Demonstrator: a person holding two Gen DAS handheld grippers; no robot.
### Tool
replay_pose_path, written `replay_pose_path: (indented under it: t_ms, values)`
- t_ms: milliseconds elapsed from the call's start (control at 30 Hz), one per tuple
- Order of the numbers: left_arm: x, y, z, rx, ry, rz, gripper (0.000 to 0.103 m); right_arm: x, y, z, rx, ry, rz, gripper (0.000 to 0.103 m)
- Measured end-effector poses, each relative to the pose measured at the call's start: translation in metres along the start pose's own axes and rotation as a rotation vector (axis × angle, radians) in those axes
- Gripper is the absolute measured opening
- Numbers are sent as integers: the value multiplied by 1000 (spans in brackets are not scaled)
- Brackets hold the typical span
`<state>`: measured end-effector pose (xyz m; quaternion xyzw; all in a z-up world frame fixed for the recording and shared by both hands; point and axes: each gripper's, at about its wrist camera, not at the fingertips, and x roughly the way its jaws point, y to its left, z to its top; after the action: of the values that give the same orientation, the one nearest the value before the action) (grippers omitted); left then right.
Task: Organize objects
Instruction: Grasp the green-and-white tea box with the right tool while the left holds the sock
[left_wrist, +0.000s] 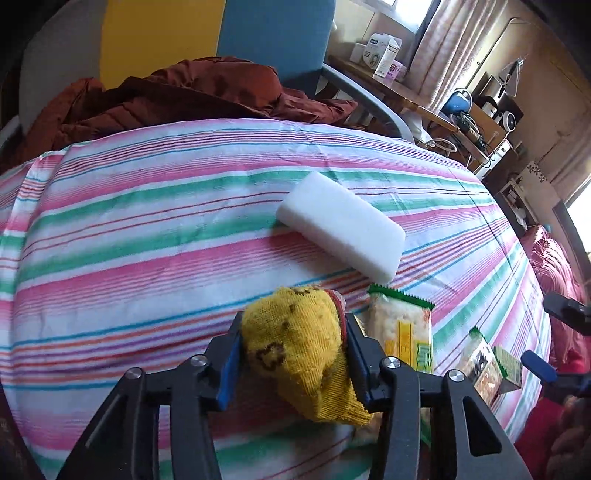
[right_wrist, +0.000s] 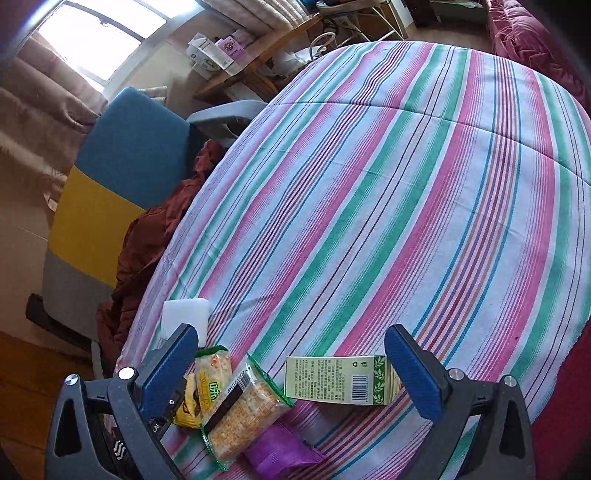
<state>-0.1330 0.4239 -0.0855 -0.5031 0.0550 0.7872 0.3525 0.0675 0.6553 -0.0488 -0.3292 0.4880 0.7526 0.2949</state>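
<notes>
Left tool (left_wrist: 293, 354) clenched on yellow sock (left_wrist: 299, 347) over striped bed (left_wrist: 147, 229); white sponge (left_wrist: 341, 227) beyond, cracker packet (left_wrist: 402, 328) right. Right tool (right_wrist: 291, 365) released above green carton (right_wrist: 341, 380); purple packet (right_wrist: 280, 450) partly hidden.

The yellow sock (left_wrist: 299, 354) is a coarse, ribbed knit cloth, matt and a little pilled. The striped bed sheet (left_wrist: 147, 236) under it is thin woven cotton, matt, faintly creased. Beyond the sock, the white sponge block (left_wrist: 341, 227) looks like fine, soft foam without shine. The cracker packets (right_wrist: 240, 410) beside the sock are glossy, crinkled plastic film. The green carton (right_wrist: 341, 380) is smooth printed cardboard.
</notes>
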Motion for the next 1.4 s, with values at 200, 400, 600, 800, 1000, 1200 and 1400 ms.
replay_pose_path:
  t_ms: [200, 400, 600, 800, 1000, 1200, 1400]
  values:
    - [-23, 5, -32, 10, -14, 11, 48, 3, -2, 0, -33, -10, -112, 103]
    - [-47, 7, -68, 28, -27, 31, 49, 12, -8, -1, -33, 23, -205, 98]
    - [-62, 10, -94, 49, -45, 25, 49, 18, -9, -4, -48, 57, -251, 96]
    - [-65, 12, -101, 73, -59, 15, 51, 23, -8, -7, -66, 86, -259, 96]
    - [-63, 13, -102, 68, -75, 10, 51, 25, -15, -7, -38, 103, -237, 95]
    - [-63, 13, -104, 79, -89, 6, 51, 29, -5, -10, -124, 115, -265, 77]
    - [-64, 12, -106, 96, -102, 7, 51, 16, 2, -5, -149, 68, -226, 77]
